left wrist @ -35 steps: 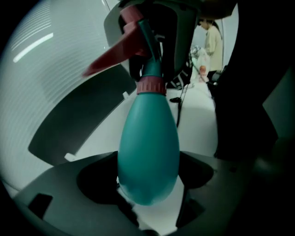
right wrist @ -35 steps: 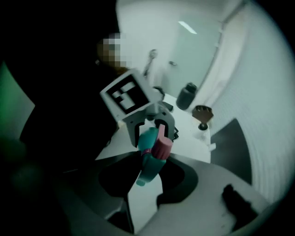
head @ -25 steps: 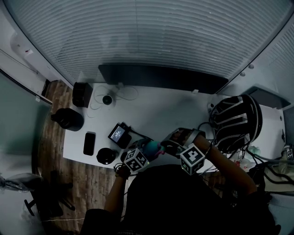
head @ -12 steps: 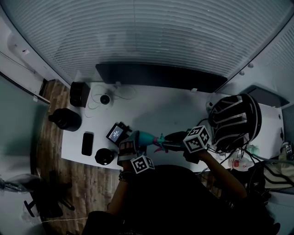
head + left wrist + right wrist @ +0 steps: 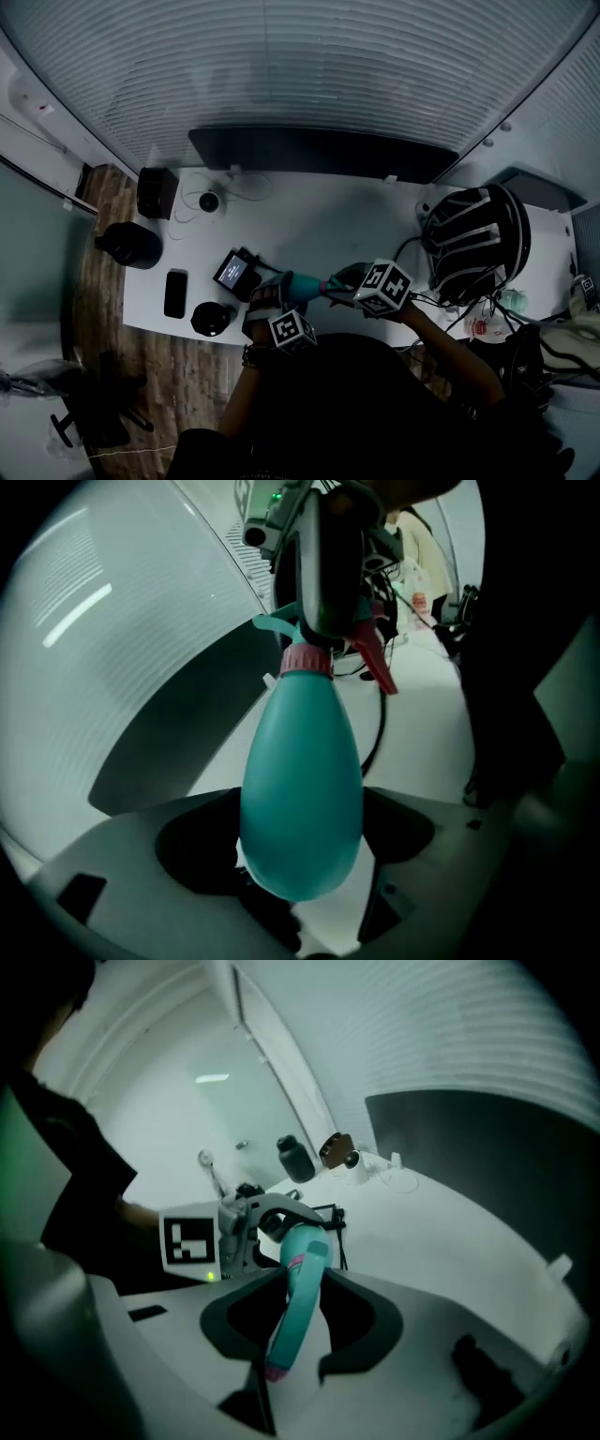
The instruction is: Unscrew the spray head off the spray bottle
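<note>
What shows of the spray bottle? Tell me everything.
The spray bottle is teal plastic, pear-shaped, with a pink collar and a teal spray head with a pink trigger. It is held above the white table, head rightward. The fingers of the left gripper clasp its body; those of the right gripper have just closed further on the head.

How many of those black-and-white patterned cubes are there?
2. One cube sits just below the teal spray bottle in the head view; the other cube is right of that bottle. None looks hidden.
</note>
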### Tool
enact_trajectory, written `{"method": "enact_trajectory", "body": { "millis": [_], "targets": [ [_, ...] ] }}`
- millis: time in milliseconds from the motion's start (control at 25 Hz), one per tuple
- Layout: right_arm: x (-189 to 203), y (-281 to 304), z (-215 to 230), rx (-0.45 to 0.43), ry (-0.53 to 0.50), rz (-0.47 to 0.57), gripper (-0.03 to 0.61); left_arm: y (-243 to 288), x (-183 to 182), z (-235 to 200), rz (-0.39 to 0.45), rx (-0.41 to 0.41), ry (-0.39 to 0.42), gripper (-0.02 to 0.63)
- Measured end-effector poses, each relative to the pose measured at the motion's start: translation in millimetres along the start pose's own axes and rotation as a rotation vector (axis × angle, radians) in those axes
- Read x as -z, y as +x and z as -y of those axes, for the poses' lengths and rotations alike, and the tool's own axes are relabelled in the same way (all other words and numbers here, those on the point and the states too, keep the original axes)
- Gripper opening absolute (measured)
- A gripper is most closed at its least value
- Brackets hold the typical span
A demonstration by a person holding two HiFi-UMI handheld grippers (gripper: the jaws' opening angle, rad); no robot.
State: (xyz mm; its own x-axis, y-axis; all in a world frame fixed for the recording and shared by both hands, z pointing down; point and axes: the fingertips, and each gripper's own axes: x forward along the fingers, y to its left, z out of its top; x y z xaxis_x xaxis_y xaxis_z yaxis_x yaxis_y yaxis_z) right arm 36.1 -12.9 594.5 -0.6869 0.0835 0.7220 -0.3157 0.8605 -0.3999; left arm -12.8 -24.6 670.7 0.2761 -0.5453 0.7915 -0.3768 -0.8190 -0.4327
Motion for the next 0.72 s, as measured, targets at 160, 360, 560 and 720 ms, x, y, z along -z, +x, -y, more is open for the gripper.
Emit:
{"method": "enact_trajectory", "body": {
  "millis": [160, 360, 560, 720],
  "targets": [
    [6, -8, -22, 0.029, -0.350, -0.181, 0.106, -10, -16, 38, 0.171, 0.406, -0.073, 0.390],
    [19, -22, -42, 0.117, -1.133, -0.493, 0.104, -44, -32, 71, 0.420, 0.874, -0.188, 0.390],
    [16, -27, -44, 0.214, -1.380, -0.482, 0.105, -50, -44, 71, 0.565, 0.886, -0.288, 0.390],
    [11, -34, -33, 0.293, -1.352, -0.433, 0.106, -48, -50, 57, 0.666, 0.763, -0.387, 0.387]
  ]
}}
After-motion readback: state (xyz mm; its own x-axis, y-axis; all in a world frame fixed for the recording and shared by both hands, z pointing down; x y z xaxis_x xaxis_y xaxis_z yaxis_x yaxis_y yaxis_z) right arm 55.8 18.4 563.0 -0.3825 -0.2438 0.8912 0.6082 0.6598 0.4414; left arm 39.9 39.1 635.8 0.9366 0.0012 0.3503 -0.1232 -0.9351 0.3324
